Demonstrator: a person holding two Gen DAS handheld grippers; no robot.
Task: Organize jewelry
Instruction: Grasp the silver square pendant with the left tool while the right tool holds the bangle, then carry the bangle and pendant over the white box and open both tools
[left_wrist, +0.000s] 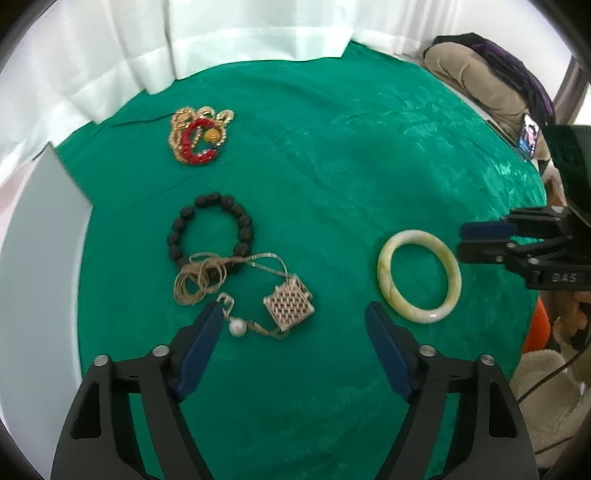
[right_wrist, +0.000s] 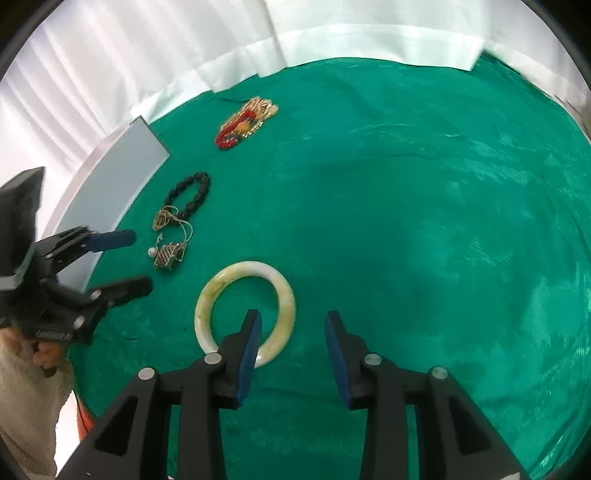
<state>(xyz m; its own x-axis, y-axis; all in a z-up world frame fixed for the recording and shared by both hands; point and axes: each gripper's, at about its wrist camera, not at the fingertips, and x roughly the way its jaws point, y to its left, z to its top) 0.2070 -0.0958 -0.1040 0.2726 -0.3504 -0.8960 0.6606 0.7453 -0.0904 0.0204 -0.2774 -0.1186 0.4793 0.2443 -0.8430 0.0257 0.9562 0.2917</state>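
Observation:
On the green cloth (left_wrist: 332, 155) lie a pale jade bangle (left_wrist: 419, 276), a black bead bracelet (left_wrist: 210, 230), a thin chain necklace with a square woven pendant (left_wrist: 289, 305) and a pearl, and a red and gold bead pile (left_wrist: 199, 136). My left gripper (left_wrist: 295, 314) is open and empty, just in front of the pendant. My right gripper (right_wrist: 293, 317) is open, with its left finger over the bangle (right_wrist: 245, 310). The bracelet (right_wrist: 190, 192), the pendant (right_wrist: 169, 255) and the bead pile (right_wrist: 245, 123) show farther left in the right wrist view.
A flat grey board (left_wrist: 40, 258) lies at the cloth's left edge, also in the right wrist view (right_wrist: 110, 195). White curtains (left_wrist: 221, 37) hang behind. Cushions and bags (left_wrist: 491, 81) sit at the far right.

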